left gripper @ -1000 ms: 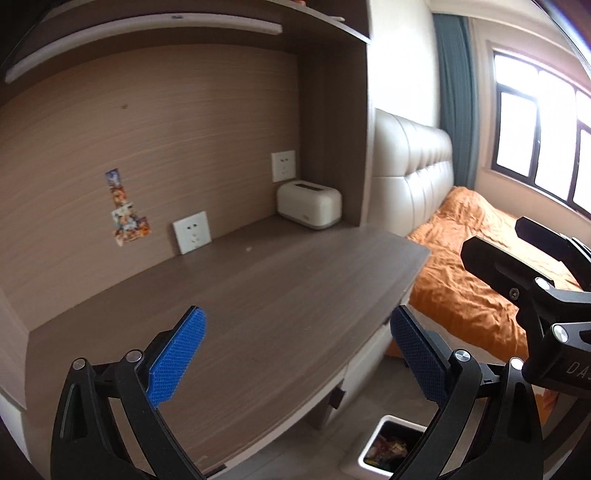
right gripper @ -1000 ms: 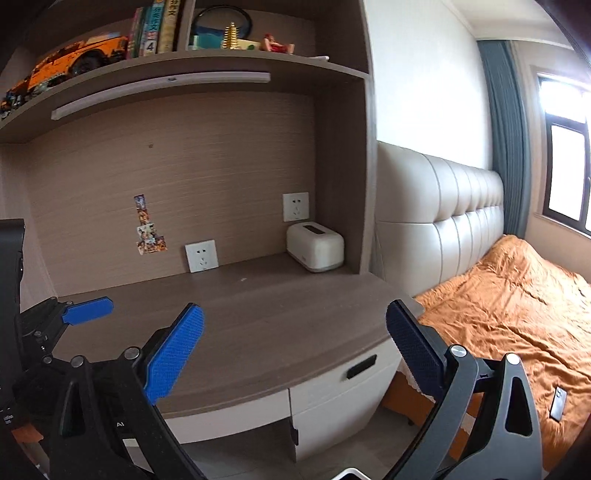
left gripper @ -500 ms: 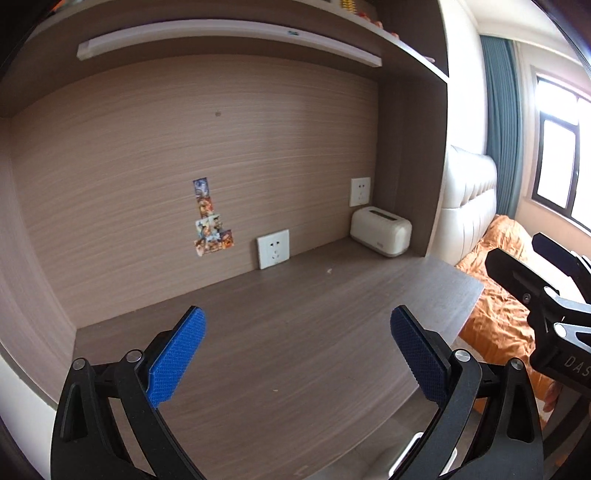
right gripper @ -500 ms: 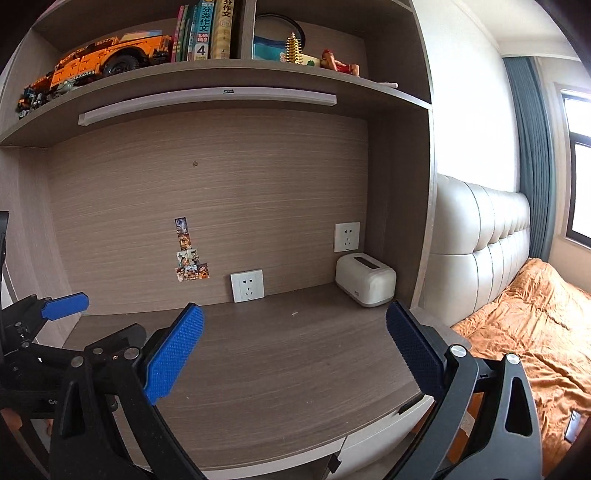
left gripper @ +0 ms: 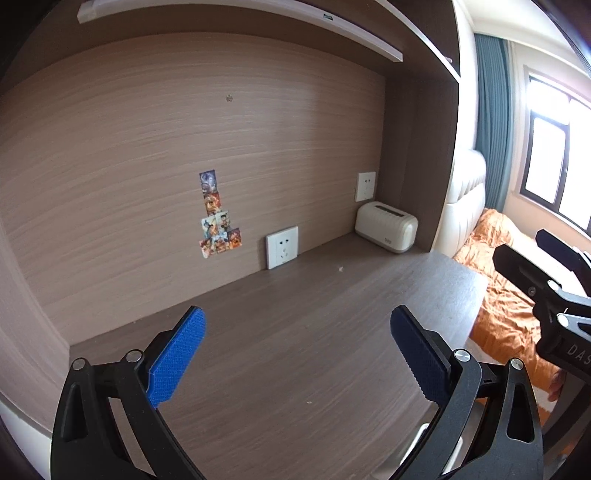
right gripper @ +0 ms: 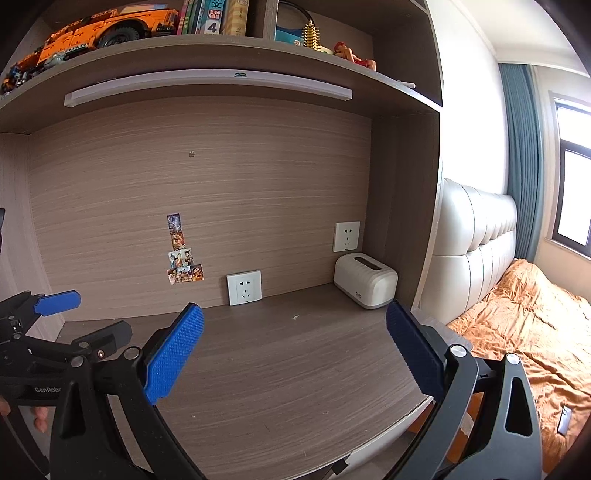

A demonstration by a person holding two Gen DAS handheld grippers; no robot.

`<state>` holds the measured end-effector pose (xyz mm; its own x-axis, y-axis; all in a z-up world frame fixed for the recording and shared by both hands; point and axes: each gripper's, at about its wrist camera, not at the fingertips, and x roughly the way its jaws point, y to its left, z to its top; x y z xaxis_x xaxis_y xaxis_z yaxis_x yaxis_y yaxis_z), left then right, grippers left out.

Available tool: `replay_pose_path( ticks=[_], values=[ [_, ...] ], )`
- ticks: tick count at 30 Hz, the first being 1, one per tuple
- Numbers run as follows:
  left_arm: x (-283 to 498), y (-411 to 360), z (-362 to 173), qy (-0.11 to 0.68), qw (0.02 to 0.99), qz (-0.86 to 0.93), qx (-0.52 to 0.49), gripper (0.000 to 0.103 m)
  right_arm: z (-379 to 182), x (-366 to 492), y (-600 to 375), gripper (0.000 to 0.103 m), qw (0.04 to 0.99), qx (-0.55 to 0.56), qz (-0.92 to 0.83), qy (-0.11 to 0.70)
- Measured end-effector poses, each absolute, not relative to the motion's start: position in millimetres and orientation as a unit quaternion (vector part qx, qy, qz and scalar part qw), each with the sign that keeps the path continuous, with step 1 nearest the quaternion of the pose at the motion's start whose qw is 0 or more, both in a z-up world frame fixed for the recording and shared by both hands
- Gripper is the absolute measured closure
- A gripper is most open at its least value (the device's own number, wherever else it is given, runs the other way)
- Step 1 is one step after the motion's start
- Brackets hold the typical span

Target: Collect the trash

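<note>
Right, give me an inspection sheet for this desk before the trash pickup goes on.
Surface: brown wood-grain desk, mostly bare.
Job's things: one tiny pale scrap on the desk in front of the lower wall socket; no bin in view.
Clutter: white slotted box at the back right corner; stickers on the back panel.
Grippers: left tongs and right tongs both open, empty, above the desk.
Cables: nothing seen.
Surroundings: shelf with an orange toy truck and books; bed with an orange cover to the right.

Two sockets (right gripper: 243, 287), one toaster (right gripper: 365, 280), two grippers (right gripper: 295, 350)
</note>
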<state>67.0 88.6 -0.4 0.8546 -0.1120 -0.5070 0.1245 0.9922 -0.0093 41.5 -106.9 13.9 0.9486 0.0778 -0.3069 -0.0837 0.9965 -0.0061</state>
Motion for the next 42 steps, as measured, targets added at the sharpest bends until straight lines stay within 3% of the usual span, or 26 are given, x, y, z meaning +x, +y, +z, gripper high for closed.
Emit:
replay_pose_path(
  ticks=[42],
  values=[
    [85, 108, 6, 0.241, 0.966, -0.070, 0.061, 0.005, 10, 51, -73, 0.005, 0.985, 0.006, 0.008, 0.170]
  ],
)
